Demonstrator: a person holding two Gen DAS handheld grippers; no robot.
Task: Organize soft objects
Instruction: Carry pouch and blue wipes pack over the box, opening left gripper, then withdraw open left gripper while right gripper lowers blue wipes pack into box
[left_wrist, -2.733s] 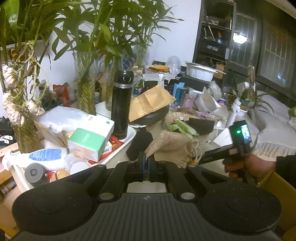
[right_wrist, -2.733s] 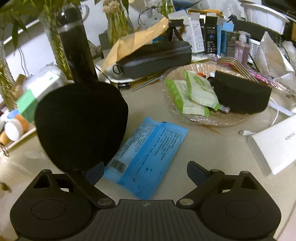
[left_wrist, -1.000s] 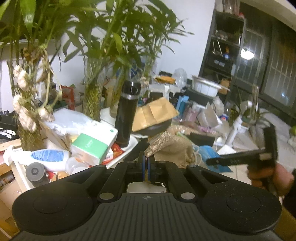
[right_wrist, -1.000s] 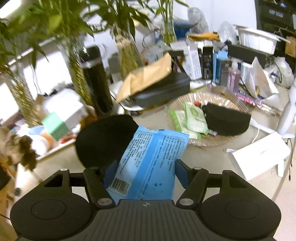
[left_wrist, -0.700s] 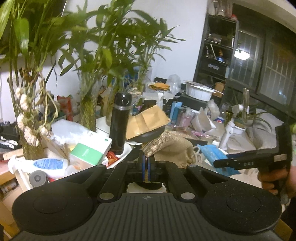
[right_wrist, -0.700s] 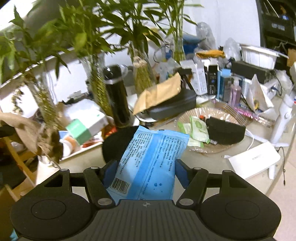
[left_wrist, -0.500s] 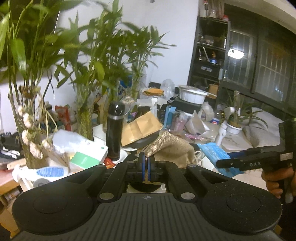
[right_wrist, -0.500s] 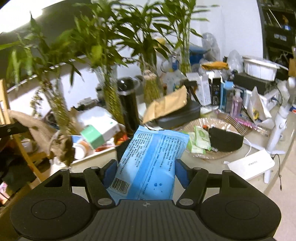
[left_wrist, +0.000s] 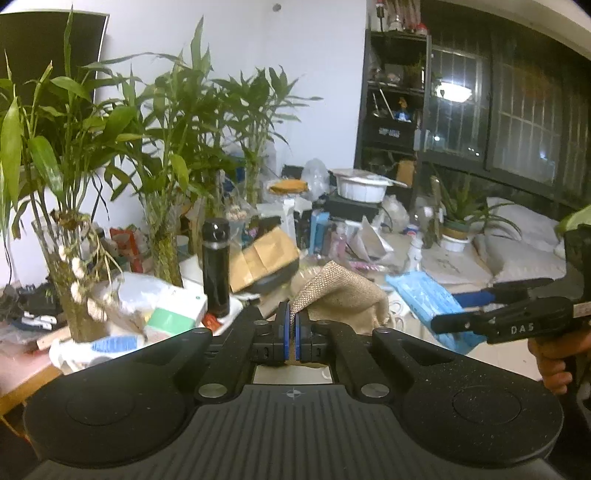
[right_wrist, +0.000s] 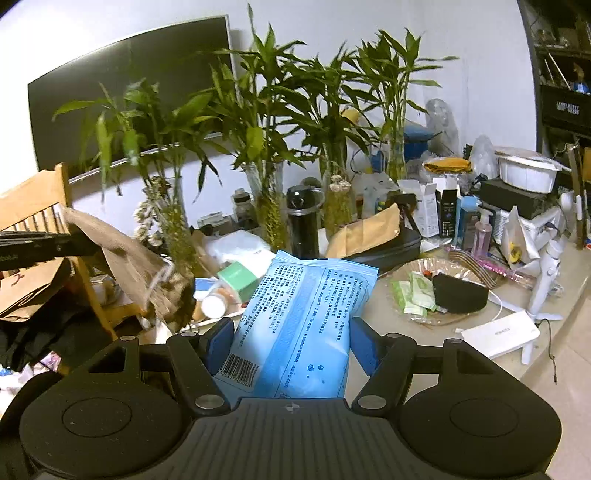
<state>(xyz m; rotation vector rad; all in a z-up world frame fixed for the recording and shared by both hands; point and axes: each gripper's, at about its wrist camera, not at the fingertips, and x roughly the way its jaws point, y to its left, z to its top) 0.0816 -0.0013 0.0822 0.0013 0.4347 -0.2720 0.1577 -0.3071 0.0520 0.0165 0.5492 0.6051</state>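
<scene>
My left gripper (left_wrist: 291, 334) is shut on the edge of a tan burlap drawstring pouch (left_wrist: 343, 295) and holds it in the air; the pouch also shows at the left of the right wrist view (right_wrist: 129, 266). My right gripper (right_wrist: 290, 339) is shut on a light blue soft packet with printed text and a barcode (right_wrist: 303, 317), held up off the table. In the left wrist view that packet (left_wrist: 424, 295) shows at the right, in the other gripper's fingers (left_wrist: 480, 295).
A cluttered table holds bamboo plants in glass vases (right_wrist: 273, 206), a black flask (right_wrist: 303, 225), a brown envelope on a black case (right_wrist: 373, 236), and a glass plate (right_wrist: 417, 269) with green sachets and a black pouch. A white box (right_wrist: 498, 332) lies at the table's right edge. A wooden chair (right_wrist: 37, 210) stands at the left.
My right gripper has closed on the blue packet and lifted it off the table. Both grippers have risen and pulled back from the table with their loads.
</scene>
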